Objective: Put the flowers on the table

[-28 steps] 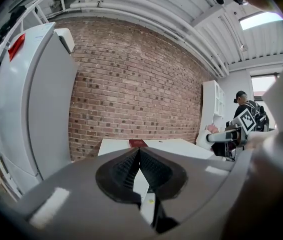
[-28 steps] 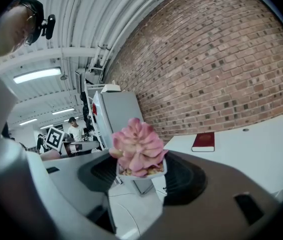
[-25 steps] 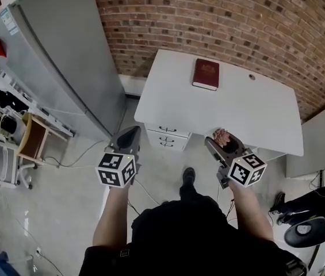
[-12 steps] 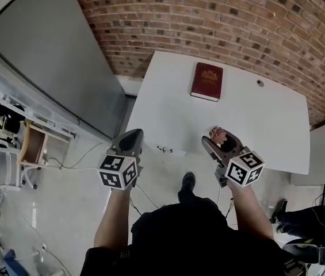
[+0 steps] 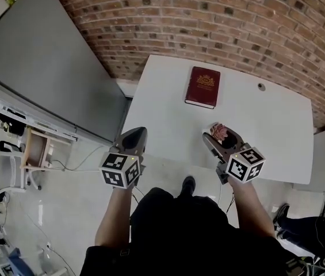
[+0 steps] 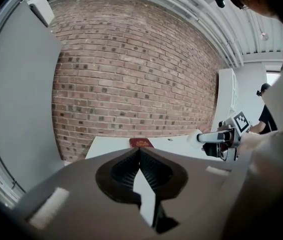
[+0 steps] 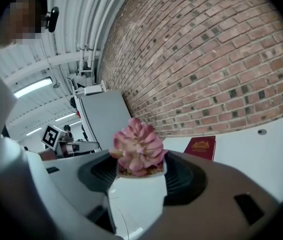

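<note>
**Potted flowers held over the bench, ready to be set down**

The right tongs (image 5: 217, 137) are clamped on the white pot (image 7: 136, 198) of the flowers (image 7: 137, 151), a pink rosette that stands upright between the jaws. In the head view the pot hangs above the near part of the white bench (image 5: 271, 125) and seems not to touch it. The left tongs (image 6: 139, 153) have their jaws pressed together with nothing between them, and they hover at the bench's near left edge. A red book (image 5: 203, 87) lies further back toward the brick wall (image 5: 208, 22), well apart from the pot.

The step in hand looks to be the set-down. To do it well, carry the pot a little further in, so its whole base is over the bench and away from the edge. Keep it level and lower it straight until the base bears flat. Only then part the jaws, and draw the tongs back along their own line so they do not brush the petals. Letting go while the pot is tilted could tip it.
</note>
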`<action>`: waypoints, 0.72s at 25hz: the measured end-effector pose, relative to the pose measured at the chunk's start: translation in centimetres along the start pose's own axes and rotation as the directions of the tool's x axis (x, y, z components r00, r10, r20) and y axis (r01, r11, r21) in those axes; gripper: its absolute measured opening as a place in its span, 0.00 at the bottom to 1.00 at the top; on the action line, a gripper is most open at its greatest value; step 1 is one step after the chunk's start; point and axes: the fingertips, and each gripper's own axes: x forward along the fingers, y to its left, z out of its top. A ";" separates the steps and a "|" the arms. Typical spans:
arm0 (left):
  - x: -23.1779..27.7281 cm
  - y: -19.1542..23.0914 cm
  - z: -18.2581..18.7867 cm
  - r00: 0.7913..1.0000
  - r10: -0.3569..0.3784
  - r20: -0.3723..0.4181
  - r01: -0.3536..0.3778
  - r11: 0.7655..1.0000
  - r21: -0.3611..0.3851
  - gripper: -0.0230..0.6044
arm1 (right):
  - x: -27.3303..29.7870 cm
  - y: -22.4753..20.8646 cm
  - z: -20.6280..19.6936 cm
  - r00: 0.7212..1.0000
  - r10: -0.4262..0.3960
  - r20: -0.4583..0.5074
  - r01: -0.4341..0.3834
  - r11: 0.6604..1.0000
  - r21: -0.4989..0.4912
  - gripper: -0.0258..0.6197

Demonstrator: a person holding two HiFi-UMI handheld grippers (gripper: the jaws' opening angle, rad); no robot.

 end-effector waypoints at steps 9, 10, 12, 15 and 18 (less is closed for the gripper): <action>3.1 3.3 1.5 0.999 -0.026 0.019 0.026 0.999 -0.018 0.05 | 3.4 -0.9 0.8 0.999 -0.025 -0.024 0.024 1.000 -0.016 0.46; 3.6 3.9 1.7 0.999 -0.036 0.021 0.037 0.999 -0.020 0.05 | 3.9 -1.1 1.1 0.999 -0.035 -0.028 0.035 0.999 -0.022 0.46; 4.7 5.2 2.2 0.998 -0.059 0.021 0.059 0.998 -0.019 0.05 | 5.2 -1.4 1.8 0.998 -0.059 -0.028 0.058 0.998 -0.028 0.46; 5.7 7.5 3.3 0.996 -0.086 0.022 0.086 0.996 0.005 0.05 | 7.7 -1.2 3.0 0.996 -0.085 -0.021 0.085 0.996 -0.038 0.46; 6.5 9.8 4.2 0.994 -0.106 0.027 0.106 0.994 0.029 0.05 | 10.2 -0.8 4.0 0.993 -0.114 -0.021 0.113 0.992 -0.057 0.46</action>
